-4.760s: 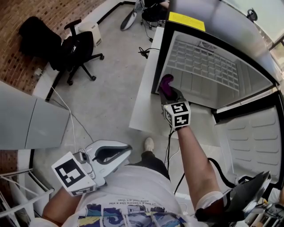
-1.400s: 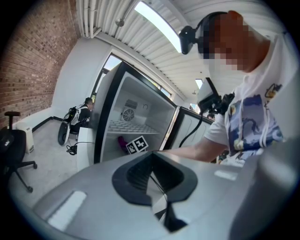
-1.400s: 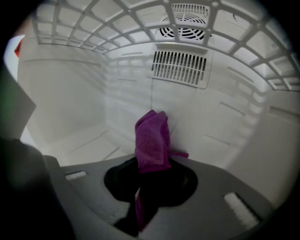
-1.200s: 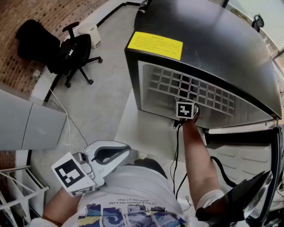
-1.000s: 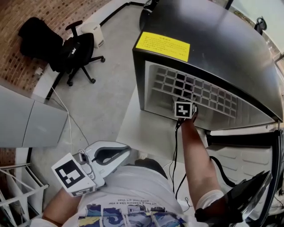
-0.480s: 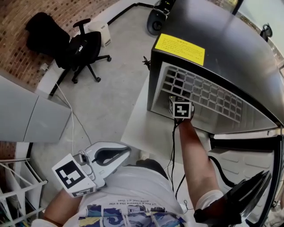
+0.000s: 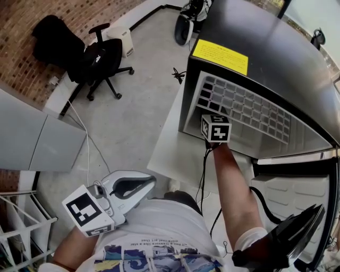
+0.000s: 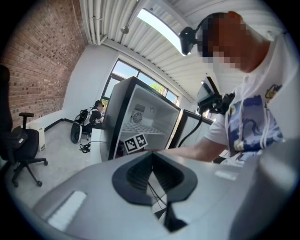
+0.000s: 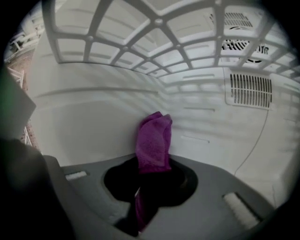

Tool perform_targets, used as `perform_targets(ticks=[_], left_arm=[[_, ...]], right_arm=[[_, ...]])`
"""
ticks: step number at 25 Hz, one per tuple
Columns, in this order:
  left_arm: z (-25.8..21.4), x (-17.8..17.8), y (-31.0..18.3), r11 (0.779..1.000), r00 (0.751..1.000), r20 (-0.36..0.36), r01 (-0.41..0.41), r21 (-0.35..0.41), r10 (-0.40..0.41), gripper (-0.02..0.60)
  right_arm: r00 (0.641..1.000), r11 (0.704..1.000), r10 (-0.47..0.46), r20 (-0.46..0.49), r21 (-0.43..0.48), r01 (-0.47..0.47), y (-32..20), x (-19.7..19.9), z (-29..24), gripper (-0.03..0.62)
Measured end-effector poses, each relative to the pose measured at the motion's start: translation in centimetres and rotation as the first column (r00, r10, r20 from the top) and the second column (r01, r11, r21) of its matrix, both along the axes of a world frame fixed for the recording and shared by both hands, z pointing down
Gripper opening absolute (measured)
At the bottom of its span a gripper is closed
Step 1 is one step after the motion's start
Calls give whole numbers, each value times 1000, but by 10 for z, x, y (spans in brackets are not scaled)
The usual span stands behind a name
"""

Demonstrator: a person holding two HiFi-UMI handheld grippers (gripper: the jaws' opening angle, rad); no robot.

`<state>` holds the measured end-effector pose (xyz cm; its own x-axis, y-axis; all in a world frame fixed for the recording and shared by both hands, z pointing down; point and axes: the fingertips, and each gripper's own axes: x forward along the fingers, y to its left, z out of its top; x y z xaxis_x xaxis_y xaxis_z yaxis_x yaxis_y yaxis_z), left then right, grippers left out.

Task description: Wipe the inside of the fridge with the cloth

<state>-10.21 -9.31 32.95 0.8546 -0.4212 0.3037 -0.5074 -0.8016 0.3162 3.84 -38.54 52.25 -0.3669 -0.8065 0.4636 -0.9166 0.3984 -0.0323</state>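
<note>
We note the fridge [image 7: 276, 58] shell as glossy black, its liner [image 9: 93, 117] smooth white plastic, the shelf [image 7: 249, 114] a white grid. Cloth [image 9: 153, 140]: purple, napped, terry-like. Left tool [image 8: 152, 176] and right tool [image 9: 152, 164]: matt grey plastic. Floor [image 7: 138, 106] looks like matt concrete; wall [image 7: 32, 10] is rough brick.

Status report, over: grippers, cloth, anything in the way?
Right gripper shut on purple cloth, inside fridge. Left gripper shut, empty, outside. Nothing in the way.
</note>
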Motion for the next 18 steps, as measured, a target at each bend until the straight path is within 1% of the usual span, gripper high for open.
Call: perform_targets(ticks=[5, 9, 11, 14, 18], left_arm=[[-1, 3, 5, 999, 999, -8, -34, 5, 34, 6], [0, 7, 9, 997, 997, -19, -77, -2, 77, 6], [0, 13, 10, 994, 994, -25, -111, -3, 111, 6], [0, 25, 12, 987, 986, -39, -161, 0, 161, 6], [-1, 41, 14, 976, 975, -49, -219, 3, 218, 5]], right_arm=[[996, 997, 19, -90, 81, -12, 12, 15, -20, 54], [981, 990, 61, -185, 133, -36, 28, 38, -30, 54], [970, 987, 106, -220, 145, -75, 38, 58, -32, 54], [949, 976, 192, -249, 151, -158, 52, 93, -38, 54], [903, 947, 315, -292, 155, -280, 69, 150, -40, 54]])
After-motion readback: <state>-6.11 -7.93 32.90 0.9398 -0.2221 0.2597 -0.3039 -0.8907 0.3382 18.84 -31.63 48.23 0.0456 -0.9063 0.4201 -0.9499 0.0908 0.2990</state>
